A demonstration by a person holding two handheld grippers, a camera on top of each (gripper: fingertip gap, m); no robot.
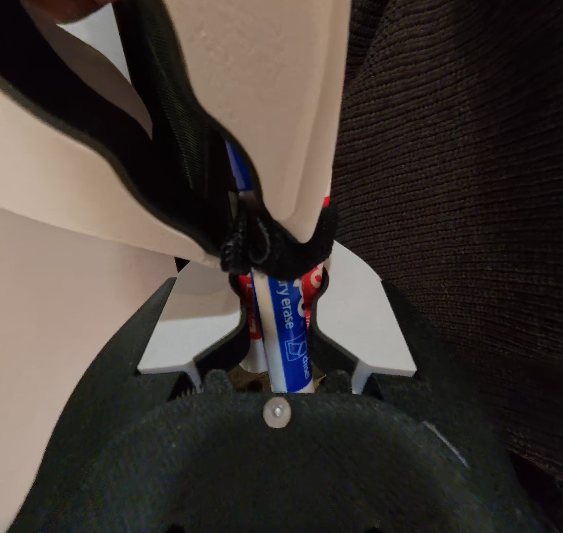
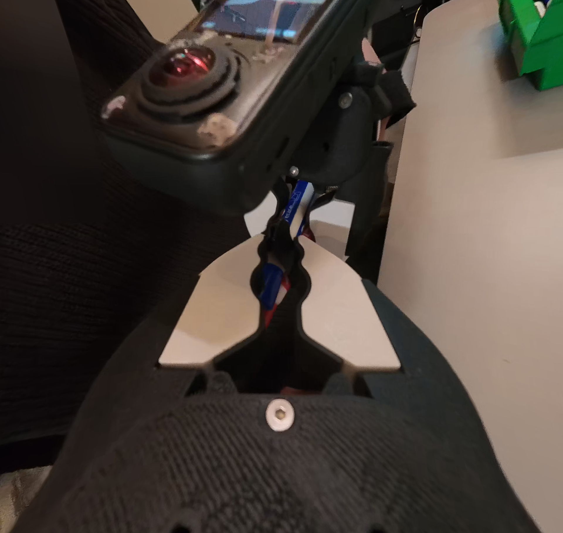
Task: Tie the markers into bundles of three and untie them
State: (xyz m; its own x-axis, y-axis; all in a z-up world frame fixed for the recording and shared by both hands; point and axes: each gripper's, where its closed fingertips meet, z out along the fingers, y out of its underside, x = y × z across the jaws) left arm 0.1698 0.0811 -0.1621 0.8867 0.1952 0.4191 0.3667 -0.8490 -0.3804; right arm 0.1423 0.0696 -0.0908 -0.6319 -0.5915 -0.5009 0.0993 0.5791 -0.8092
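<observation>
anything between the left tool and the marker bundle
Nothing visible: the left tool is shut on the marker bundle. A black strap wraps the bundle just past its tips, and the right tool grips the far end.

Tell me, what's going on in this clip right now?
A person works two handheld grippers face to face. The left gripper is shut on a bundle of markers, blue and red ones, bound by a black strap. The right gripper is closed on the other end of the same bundle, by the blue marker cap. The left gripper's camera unit fills the right wrist view. A green bin sits on a pale table.
</observation>
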